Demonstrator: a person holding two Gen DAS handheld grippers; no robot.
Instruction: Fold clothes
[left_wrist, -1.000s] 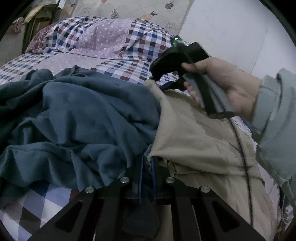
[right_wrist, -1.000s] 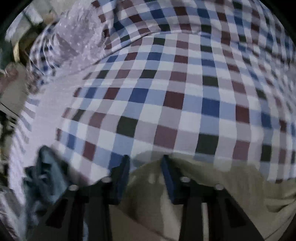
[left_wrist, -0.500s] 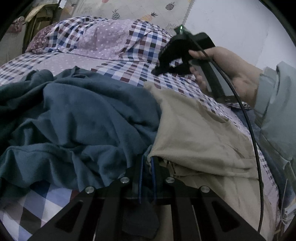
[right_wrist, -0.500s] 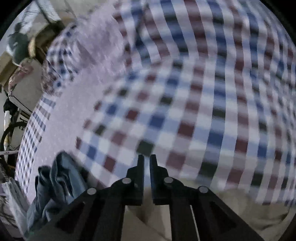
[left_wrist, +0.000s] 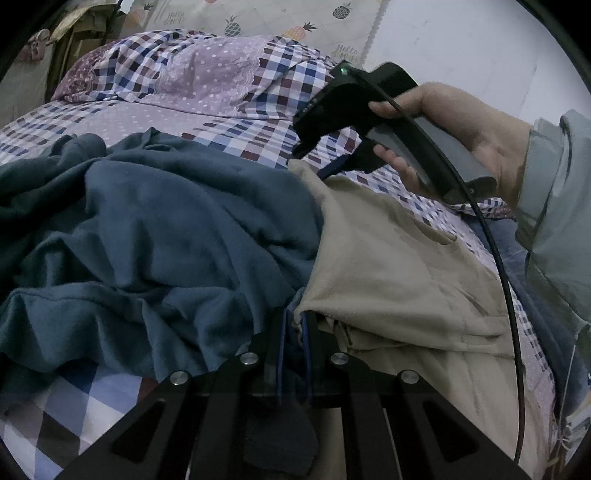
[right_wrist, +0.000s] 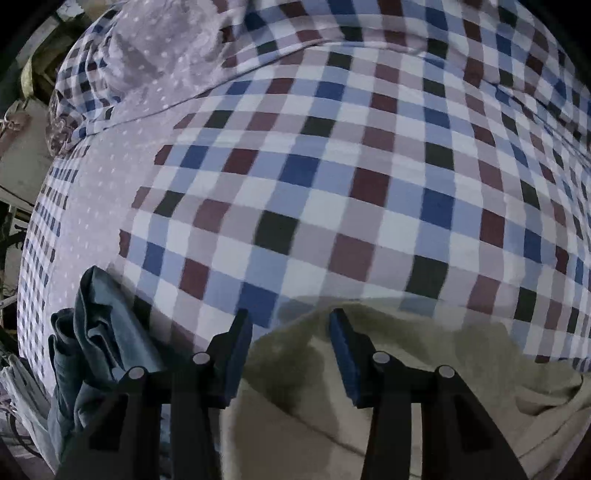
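Straddling beige garment (right_wrist: 369, 406) — hand-held gripper (right_wrist: 291, 343) agape

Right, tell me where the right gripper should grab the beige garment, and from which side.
Take the beige garment at its far rounded edge, which lies flat on the checked bedsheet. The right gripper is open, its fingers astride that edge, so come from above and slightly behind and pinch the hem. The left gripper already clamps the near corner.

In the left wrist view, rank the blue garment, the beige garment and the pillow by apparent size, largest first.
1. blue garment, filling most of the left half.
2. beige garment, somewhat smaller, though nearness to the camera enlarges both.
3. pillow, smallest, but farthest away, so its true size is unsure.
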